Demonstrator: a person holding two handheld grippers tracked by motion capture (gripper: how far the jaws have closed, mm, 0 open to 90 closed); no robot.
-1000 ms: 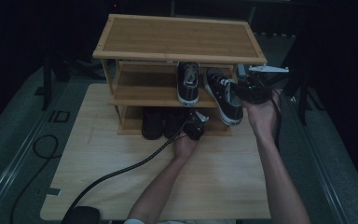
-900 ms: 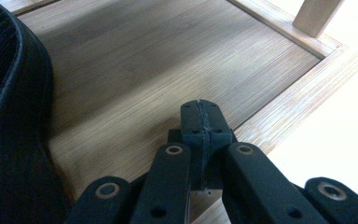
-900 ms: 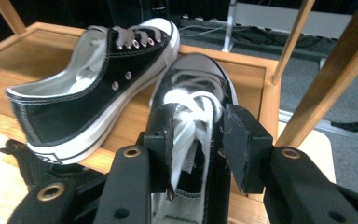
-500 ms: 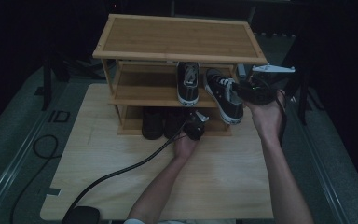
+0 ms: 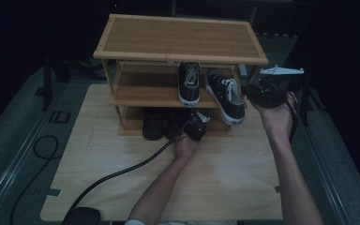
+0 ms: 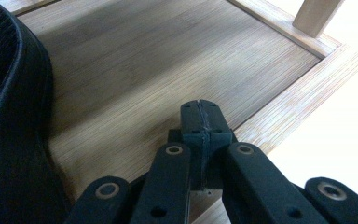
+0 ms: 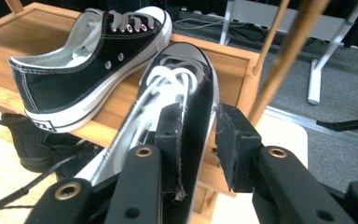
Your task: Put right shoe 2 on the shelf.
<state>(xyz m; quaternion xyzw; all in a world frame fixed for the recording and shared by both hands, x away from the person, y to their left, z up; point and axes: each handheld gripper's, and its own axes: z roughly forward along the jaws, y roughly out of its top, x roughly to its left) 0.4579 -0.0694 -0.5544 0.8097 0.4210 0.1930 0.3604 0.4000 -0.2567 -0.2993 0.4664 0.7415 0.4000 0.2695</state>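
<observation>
On the middle shelf point(image 5: 140, 96), sneaker point(image 7: 177, 107) sits between right gripper point(image 7: 200, 140) jaws.

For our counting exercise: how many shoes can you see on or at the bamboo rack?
4: one sneaker on the middle shelf, one sneaker tilted at its right edge, two dark shoes on the bottom shelf; others may be hidden.

Looks like a lab or recording studio rig, not a home. Dark room, black surroundings all round, light falling on a pale plywood tabletop point(image 5: 243, 173). Grey carpet floor point(image 5: 9, 154) with metal rails running alongside the tabletop and loose black cable point(image 5: 33, 150) trailing over it. Metal stand legs point(image 7: 321, 60) on the carpet behind. The household prop is a small bamboo shoe rack point(image 5: 178, 40) with sneakers point(image 5: 189, 83), staged mid-tabletop.
</observation>
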